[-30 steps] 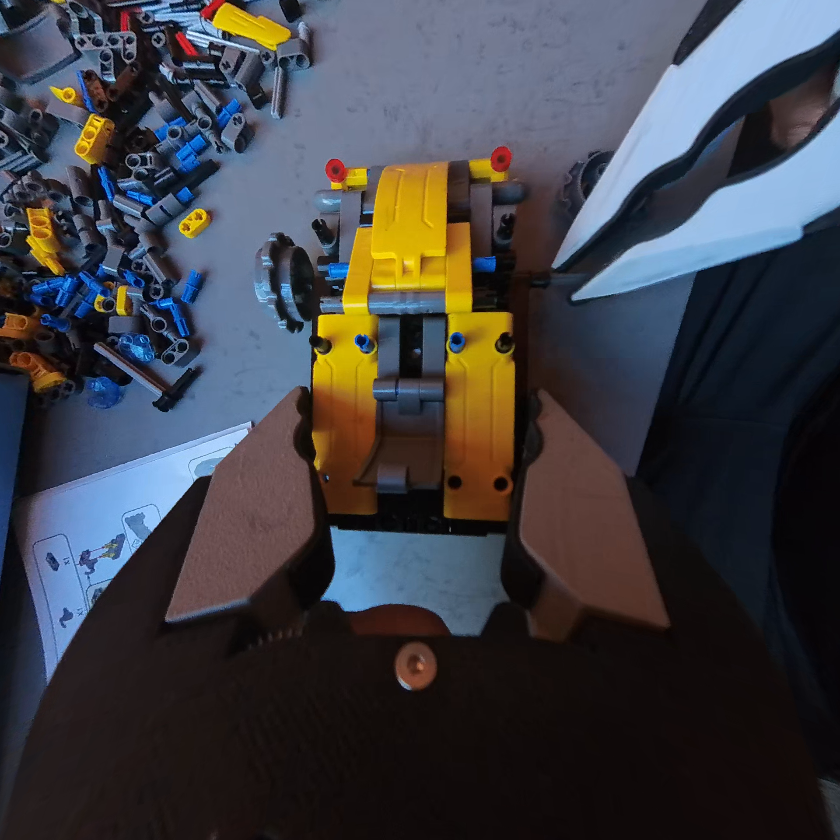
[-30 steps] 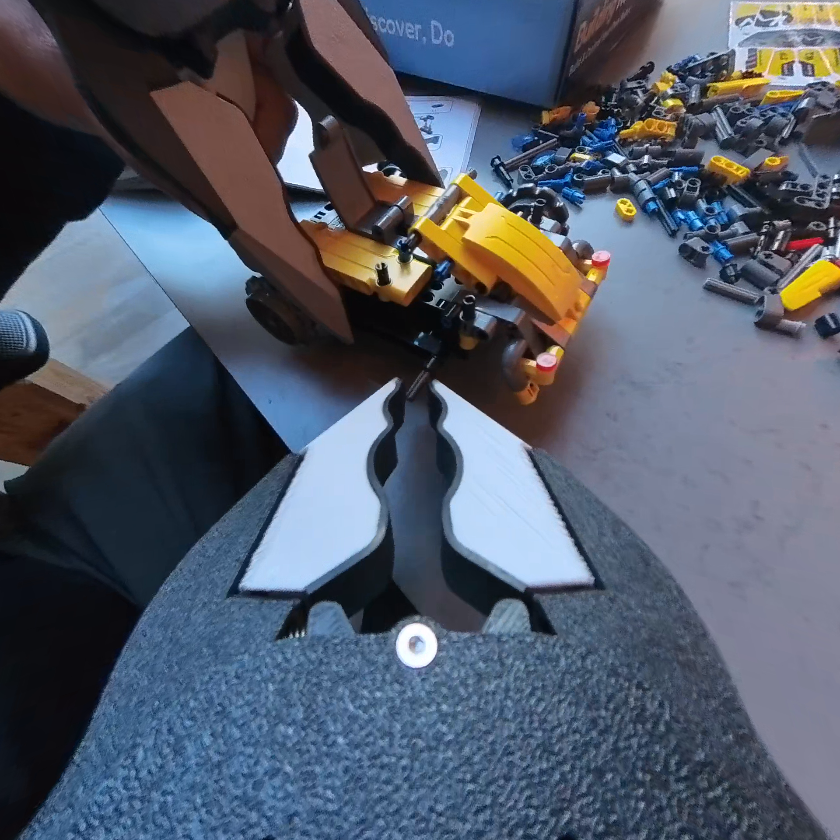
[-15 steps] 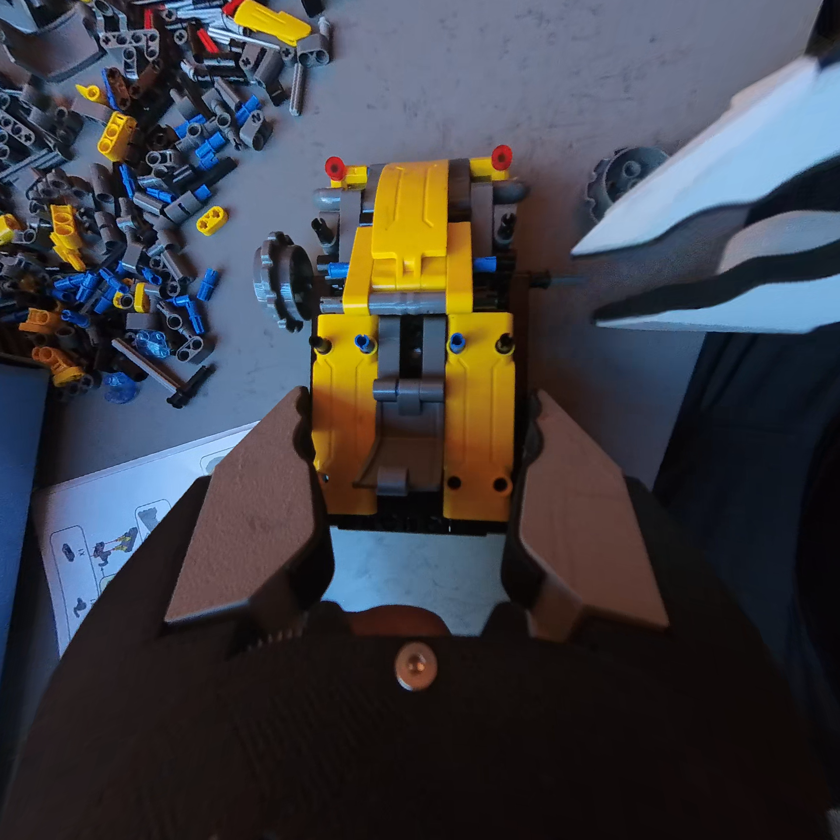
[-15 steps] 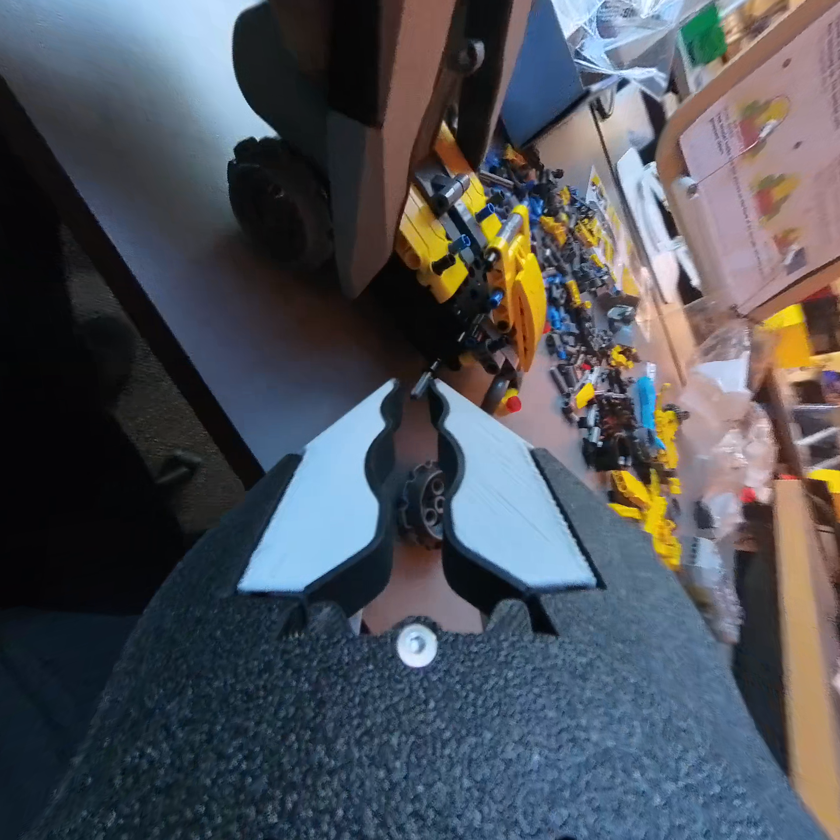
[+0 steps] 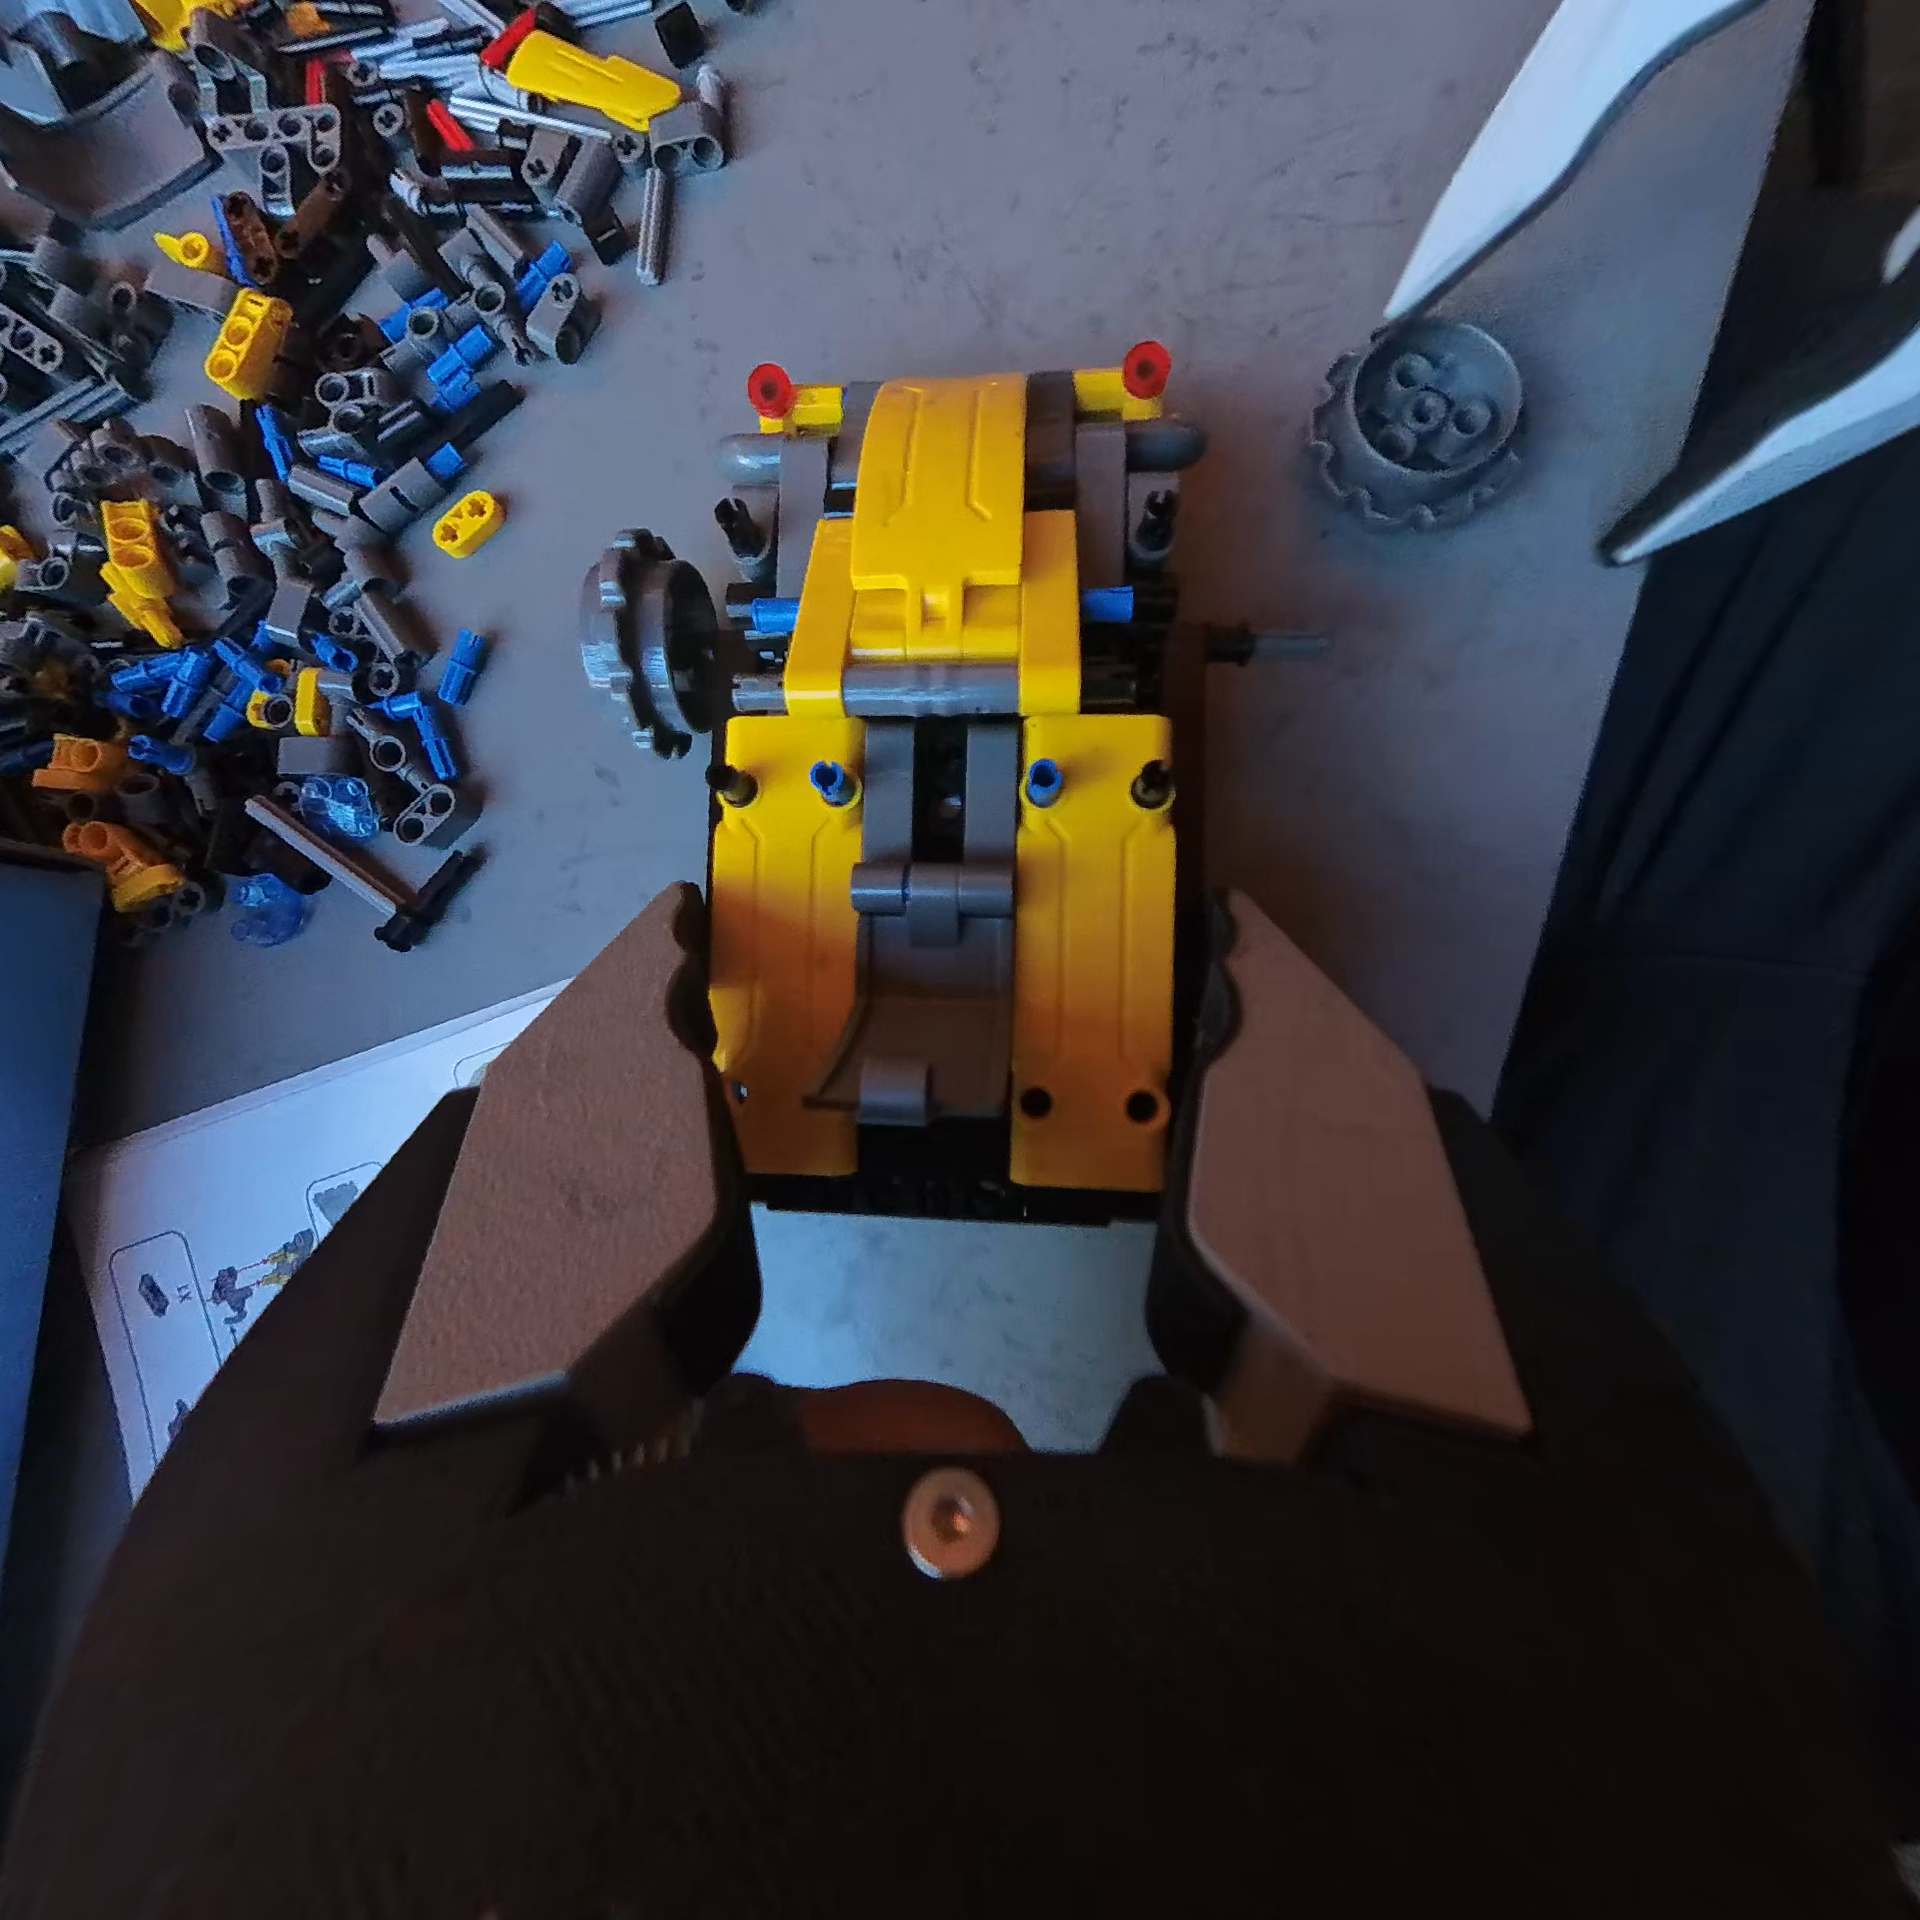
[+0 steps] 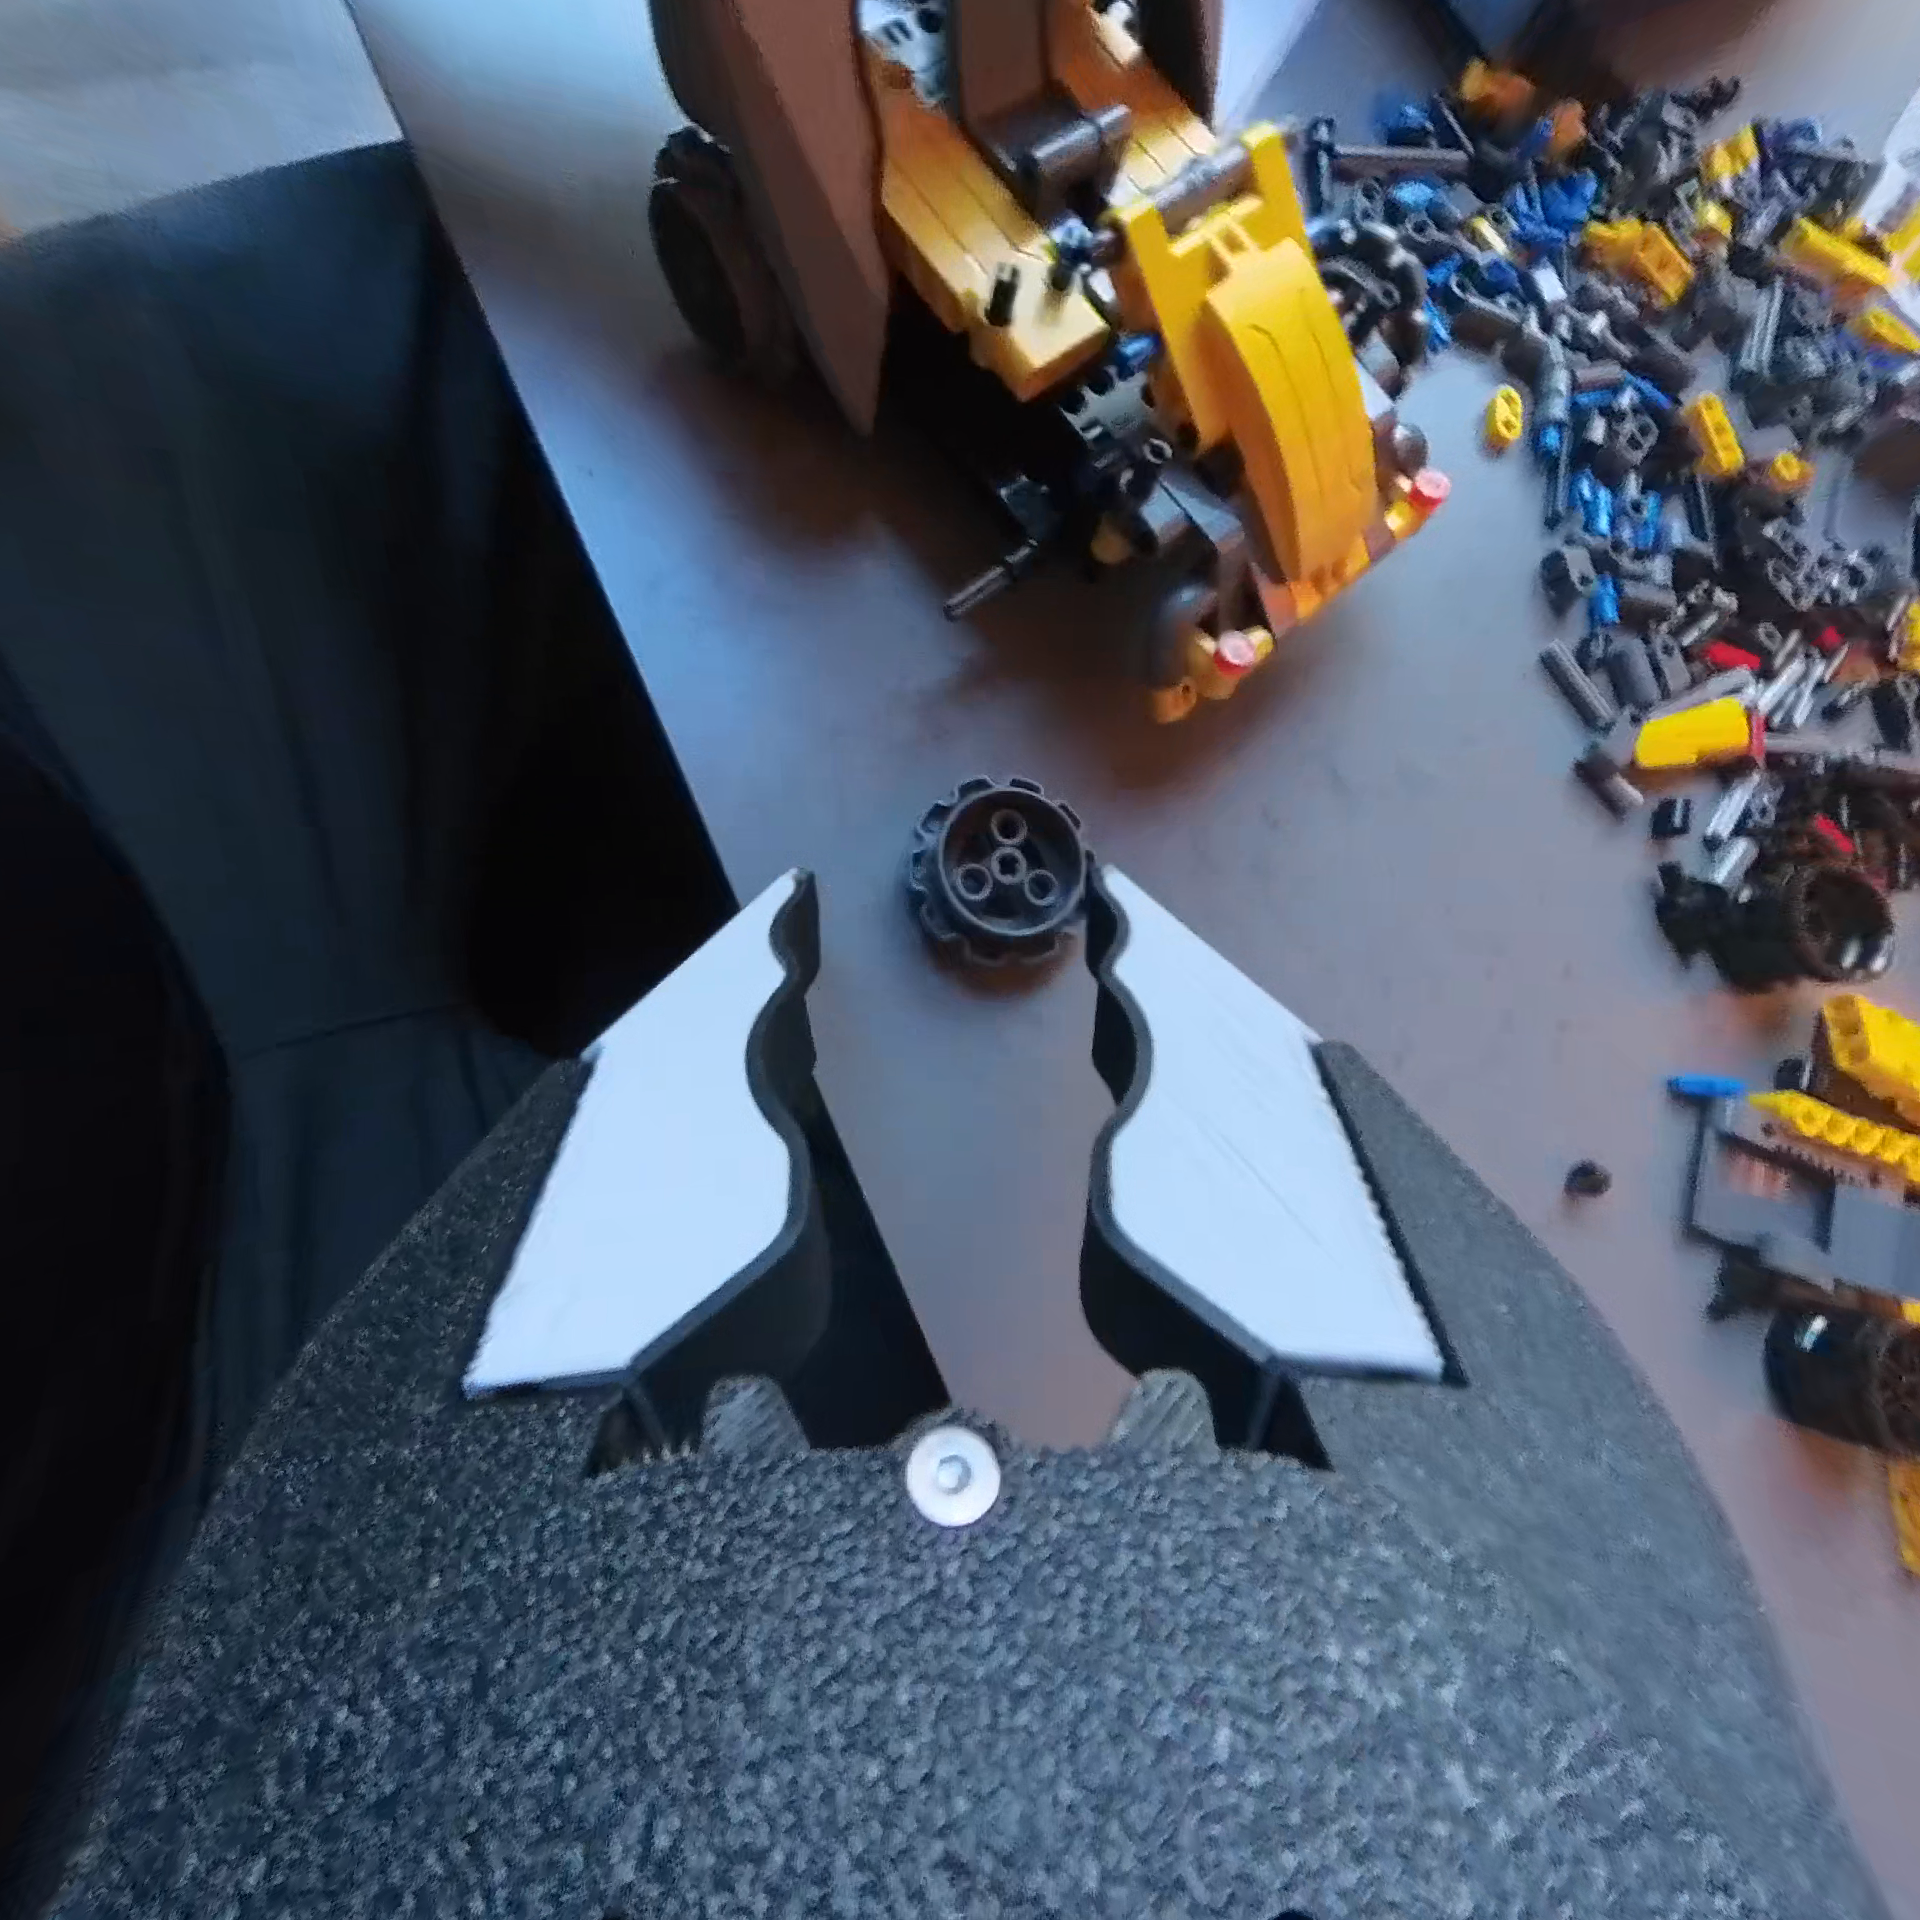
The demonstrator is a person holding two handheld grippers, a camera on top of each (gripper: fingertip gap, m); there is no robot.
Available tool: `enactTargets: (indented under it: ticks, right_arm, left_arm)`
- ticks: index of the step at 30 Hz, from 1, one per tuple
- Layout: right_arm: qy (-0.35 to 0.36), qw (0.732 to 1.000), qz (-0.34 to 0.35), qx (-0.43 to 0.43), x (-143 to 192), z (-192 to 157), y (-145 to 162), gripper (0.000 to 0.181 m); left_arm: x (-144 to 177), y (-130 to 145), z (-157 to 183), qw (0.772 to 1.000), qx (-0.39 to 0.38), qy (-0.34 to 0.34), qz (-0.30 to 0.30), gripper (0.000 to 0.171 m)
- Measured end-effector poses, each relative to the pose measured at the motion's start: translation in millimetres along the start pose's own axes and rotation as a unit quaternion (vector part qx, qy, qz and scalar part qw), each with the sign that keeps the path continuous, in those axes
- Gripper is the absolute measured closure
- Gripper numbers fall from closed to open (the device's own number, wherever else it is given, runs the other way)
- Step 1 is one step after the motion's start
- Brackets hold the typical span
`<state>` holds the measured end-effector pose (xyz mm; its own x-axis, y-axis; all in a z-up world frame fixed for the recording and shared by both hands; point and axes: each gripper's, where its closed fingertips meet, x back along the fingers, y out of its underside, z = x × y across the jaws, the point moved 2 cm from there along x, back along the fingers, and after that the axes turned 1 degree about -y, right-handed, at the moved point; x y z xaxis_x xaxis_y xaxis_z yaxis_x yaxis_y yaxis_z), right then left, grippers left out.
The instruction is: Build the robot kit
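On my far left a pile of loose bricks (image 5: 260, 540) covers the surface (image 5: 1039, 187). My left hand-held gripper (image 5: 951, 966) is clamped on the yellow model vehicle (image 5: 940, 748). My right hand-held gripper (image 6: 951, 894) is spread apart, one finger touching a grey wheel hub (image 6: 997, 883).

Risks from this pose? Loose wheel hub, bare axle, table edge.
1. The right hand-held gripper is open, and the grey wheel hub sits off-centre, against one finger: closing may push it sideways rather than grip it.
2. The bare axle juts from the yellow model, which the left hand-held gripper clamps: a bump may bend it.
3. The hub lies near the table edge and may roll off.
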<state>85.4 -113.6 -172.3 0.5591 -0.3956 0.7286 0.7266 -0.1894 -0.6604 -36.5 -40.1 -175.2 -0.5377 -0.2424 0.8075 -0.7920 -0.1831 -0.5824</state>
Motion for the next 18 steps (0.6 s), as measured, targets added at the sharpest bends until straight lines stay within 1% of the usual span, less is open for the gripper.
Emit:
enactTargets:
  ticks: [2, 4, 7, 9, 11, 13, 16, 18]
  right_arm:
    - [0.000, 1.000, -0.015, 0.015, -6.4, -3.9, 2.6, 0.125]
    - [-0.010, 1.000, -0.012, 0.000, -7.6, -7.9, 0.6, 0.131]
    - [-0.011, 1.000, -0.010, -0.003, -8.4, -14.0, -0.4, 0.128]
    - [-0.002, 1.000, -0.012, 0.010, -8.6, -17.4, -1.0, 0.127]
    - [0.013, 0.999, -0.012, 0.031, -5.9, -17.4, -1.5, 0.128]
    - [0.008, 0.999, -0.011, 0.047, -3.2, -20.2, -1.0, 0.127]
    - [0.005, 0.996, -0.030, 0.082, -5.0, -22.8, 7.5, 0.125]
    - [0.002, 0.996, -0.036, 0.086, -8.1, -25.2, 9.4, 0.118]
  left_arm:
    - [1.6, 0.9, 1.0, 1.000, -0.004, 0.006, 0.003, 0.080]
    - [5.3, -0.1, 1.4, 1.000, -0.006, 0.012, 0.009, 0.079]
    - [18.9, -6.5, -1.3, 1.000, -0.022, -0.004, 0.021, 0.075]
    - [31.4, -14.7, -1.3, 0.997, -0.054, -0.024, 0.041, 0.077]
    - [42.1, -23.8, -0.6, 0.991, -0.105, -0.056, 0.068, 0.085]
    - [46.4, -29.0, 5.8, 0.984, -0.144, -0.064, 0.081, 0.088]
    - [49.6, -41.4, 25.6, 0.972, -0.192, -0.042, 0.128, 0.099]
    - [51.0, -48.2, 42.5, 0.960, -0.231, -0.026, 0.157, 0.104]
